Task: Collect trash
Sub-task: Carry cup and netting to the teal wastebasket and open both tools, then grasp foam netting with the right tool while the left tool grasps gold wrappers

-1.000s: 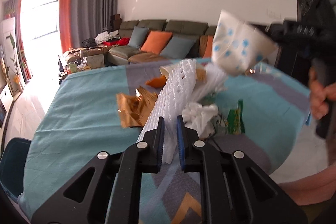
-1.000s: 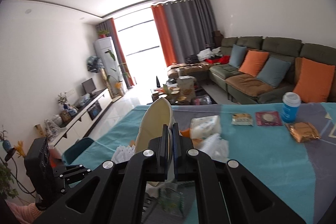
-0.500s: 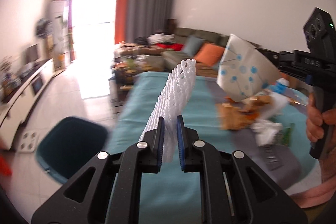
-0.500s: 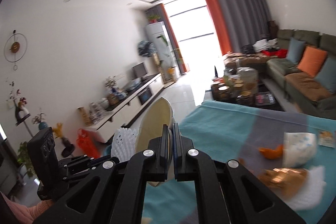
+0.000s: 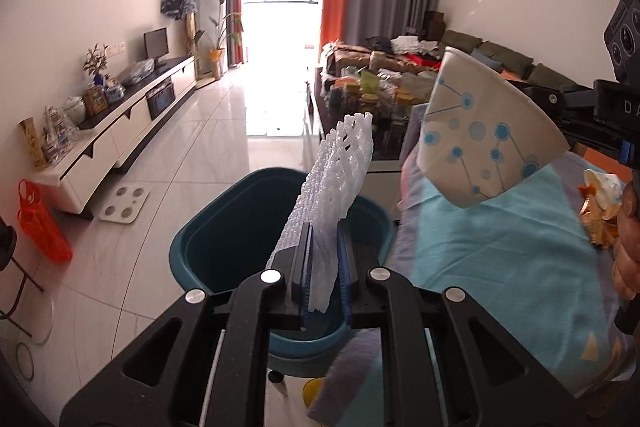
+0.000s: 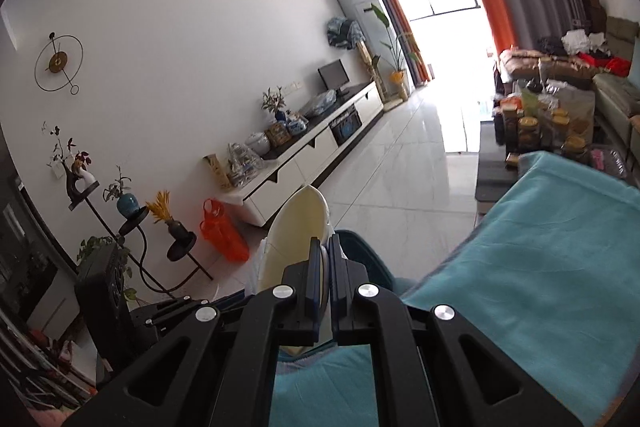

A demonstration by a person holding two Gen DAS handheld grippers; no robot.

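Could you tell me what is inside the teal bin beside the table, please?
The teal bin shows only dark bare wall; the foam net and left gripper cover its bottom.

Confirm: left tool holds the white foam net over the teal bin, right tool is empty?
Not quite. The right tool is not empty: it is shut on a flattened white paper cup with blue dots, as both wrist views show. The left tool does hold the white foam net over the teal bin.
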